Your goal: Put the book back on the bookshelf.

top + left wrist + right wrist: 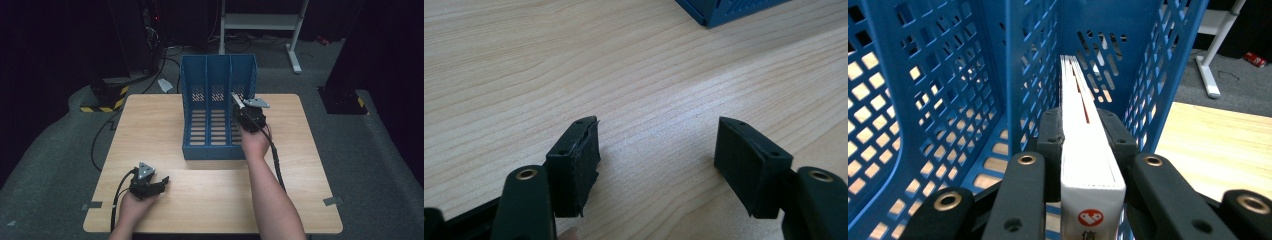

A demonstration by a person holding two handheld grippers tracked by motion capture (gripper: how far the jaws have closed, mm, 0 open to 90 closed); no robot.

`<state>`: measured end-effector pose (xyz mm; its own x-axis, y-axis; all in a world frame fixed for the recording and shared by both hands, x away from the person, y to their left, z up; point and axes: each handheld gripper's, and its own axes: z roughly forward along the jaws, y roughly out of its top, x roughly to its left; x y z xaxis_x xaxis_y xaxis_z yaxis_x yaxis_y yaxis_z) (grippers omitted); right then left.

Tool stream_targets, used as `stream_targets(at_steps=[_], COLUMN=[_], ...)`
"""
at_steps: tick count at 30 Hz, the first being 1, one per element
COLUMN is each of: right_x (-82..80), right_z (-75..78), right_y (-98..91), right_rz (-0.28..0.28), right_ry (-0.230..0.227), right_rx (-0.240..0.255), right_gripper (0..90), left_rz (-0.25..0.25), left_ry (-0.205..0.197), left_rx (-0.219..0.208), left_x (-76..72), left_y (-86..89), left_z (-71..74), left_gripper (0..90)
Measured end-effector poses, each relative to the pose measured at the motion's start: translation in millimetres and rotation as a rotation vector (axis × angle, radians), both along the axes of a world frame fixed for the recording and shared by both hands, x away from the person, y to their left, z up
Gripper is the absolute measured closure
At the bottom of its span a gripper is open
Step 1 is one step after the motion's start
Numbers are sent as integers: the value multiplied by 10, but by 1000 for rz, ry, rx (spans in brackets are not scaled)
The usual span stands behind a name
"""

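Book [1087, 165] clamped spine-up in the right gripper [1088, 145], entering the blue file rack's [218, 75] right slot, might snag the divider; left gripper [656, 160] rests open

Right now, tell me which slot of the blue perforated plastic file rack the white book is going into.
The rightmost slot; the right gripper holds the white book inside it.
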<state>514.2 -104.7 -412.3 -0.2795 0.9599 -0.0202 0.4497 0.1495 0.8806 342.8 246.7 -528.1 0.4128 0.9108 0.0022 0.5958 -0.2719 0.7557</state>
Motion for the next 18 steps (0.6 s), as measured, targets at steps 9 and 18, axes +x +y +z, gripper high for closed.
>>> stream_targets(at_steps=[9, 18], right_x=[-125, -178], right_z=[-89, -149], right_y=[-122, -147], right_rz=[8, 23], right_ry=[46, 82], right_rx=[12, -10], right_gripper=[747, 746], left_rz=[-1, 0], left_ry=[-1, -1], left_rx=[1, 1], left_x=[-2, -2], left_y=[-1, -1], left_z=[0, 0], left_gripper=[344, 346])
